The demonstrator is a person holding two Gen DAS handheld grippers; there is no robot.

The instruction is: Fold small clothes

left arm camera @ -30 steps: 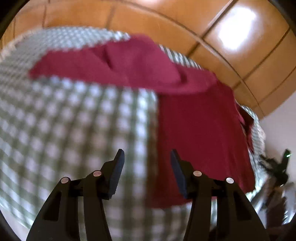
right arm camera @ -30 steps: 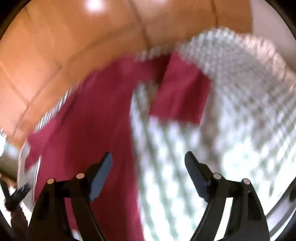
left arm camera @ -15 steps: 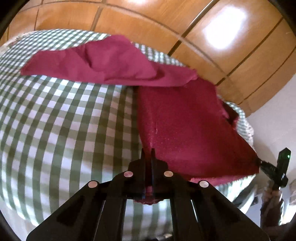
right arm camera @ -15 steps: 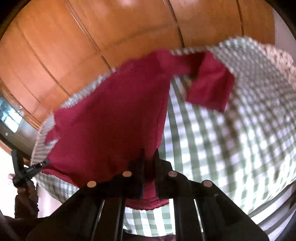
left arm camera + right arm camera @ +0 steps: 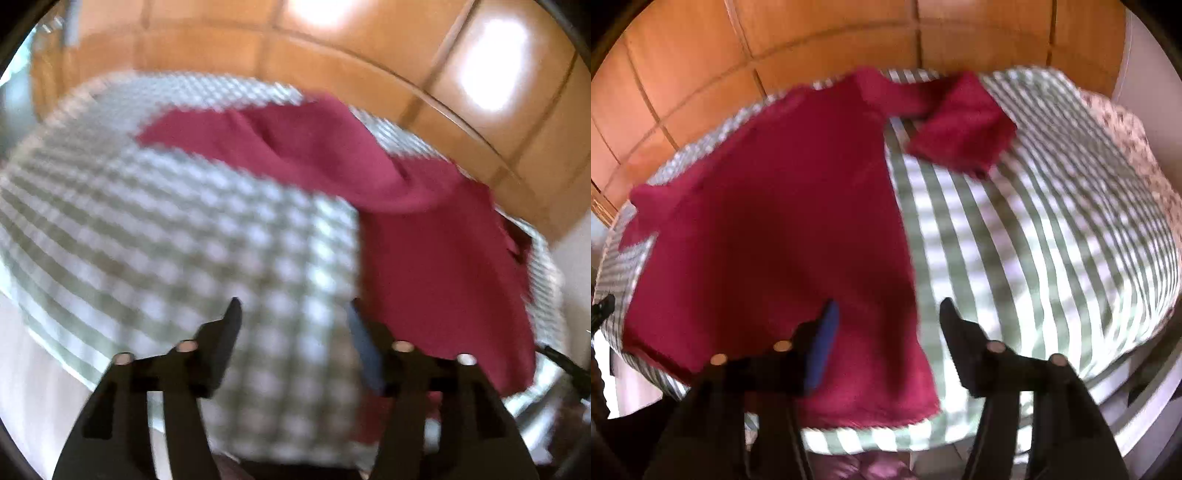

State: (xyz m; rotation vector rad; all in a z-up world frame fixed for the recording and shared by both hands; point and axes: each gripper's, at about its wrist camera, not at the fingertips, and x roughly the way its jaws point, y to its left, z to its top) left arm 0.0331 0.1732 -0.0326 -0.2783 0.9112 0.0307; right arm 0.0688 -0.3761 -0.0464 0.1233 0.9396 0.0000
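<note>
the dark red long-sleeved top (image 5: 768,229) lay spread on the green-and-white checked tablecloth (image 5: 1052,229), its body on the left of the table in the right wrist view and one sleeve (image 5: 960,125) reaching right along the far edge, its cuff end bent back toward the near side. both tools hung above the near hem with nothing in them: the left gripper (image 5: 293,314) had its jaws spread wide over bare cloth just beside the top's side edge, and the right gripper (image 5: 886,314) stood equally wide, straddling the other side edge. both views were smeared, so fine creases could not be read. to fold well, each gripper probably needed to pinch only the top's fabric at a hem corner, not the tablecloth beneath, and lift both corners evenly so the body would not skew; the stray sleeve likely wanted laying across the body first.
</note>
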